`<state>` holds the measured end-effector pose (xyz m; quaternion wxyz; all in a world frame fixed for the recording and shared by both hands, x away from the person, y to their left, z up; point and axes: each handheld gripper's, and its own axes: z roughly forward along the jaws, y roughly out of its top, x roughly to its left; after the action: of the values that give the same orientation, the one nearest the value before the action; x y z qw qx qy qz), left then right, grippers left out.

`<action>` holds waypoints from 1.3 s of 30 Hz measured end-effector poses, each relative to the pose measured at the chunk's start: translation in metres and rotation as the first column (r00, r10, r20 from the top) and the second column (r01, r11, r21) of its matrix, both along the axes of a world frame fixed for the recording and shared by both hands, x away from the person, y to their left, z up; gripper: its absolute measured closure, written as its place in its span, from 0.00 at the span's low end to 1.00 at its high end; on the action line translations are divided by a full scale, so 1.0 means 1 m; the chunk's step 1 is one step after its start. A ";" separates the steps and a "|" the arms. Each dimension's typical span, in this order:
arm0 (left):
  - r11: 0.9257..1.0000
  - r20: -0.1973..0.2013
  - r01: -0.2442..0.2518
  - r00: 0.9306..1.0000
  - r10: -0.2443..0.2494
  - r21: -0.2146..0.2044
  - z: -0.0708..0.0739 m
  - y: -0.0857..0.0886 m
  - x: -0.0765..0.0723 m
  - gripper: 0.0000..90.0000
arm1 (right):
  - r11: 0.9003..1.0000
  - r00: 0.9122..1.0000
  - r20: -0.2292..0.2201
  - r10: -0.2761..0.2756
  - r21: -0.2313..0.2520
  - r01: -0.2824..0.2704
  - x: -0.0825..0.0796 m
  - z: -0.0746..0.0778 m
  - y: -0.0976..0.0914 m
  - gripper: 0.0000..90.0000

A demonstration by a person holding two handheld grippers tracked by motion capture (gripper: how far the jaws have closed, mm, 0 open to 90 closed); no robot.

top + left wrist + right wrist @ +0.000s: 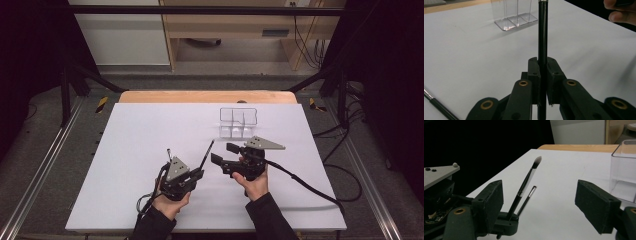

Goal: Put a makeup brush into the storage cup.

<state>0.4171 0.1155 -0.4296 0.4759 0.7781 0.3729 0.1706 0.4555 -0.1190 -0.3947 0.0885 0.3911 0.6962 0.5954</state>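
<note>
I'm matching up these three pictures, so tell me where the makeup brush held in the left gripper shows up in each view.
High view: the brush slants up from the left gripper, centre.
Left gripper view: its black handle stands vertical, clamped.
Right gripper view: left of centre, bristles up.
Shared landmark: the clear organizer.

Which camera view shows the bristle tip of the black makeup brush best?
The right gripper view: the black makeup brush stands tilted, its grey-white tip plain. The high view shows it small, a thin dark line. The left gripper view shows its handle clamped in the left claw, tip cut off.
</note>
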 end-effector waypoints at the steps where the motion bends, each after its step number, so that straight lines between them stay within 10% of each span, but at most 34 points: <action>1: 1.000 -0.001 -0.001 1.000 0.001 -0.001 0.000 -0.001 0.000 0.92 | 1.000 1.000 -0.006 0.003 0.002 -0.003 0.001 -0.002 0.002 0.28; 39: 0.998 0.034 -0.059 0.998 0.059 -0.028 -0.001 -0.019 -0.006 0.92 | 0.990 0.989 -0.139 0.045 0.139 -0.025 0.006 -0.011 0.019 0.86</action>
<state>0.4110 0.0963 -0.4302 0.4873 0.7573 0.3896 0.1930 0.4610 -0.1000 -0.4057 0.0011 0.4254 0.6648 0.6140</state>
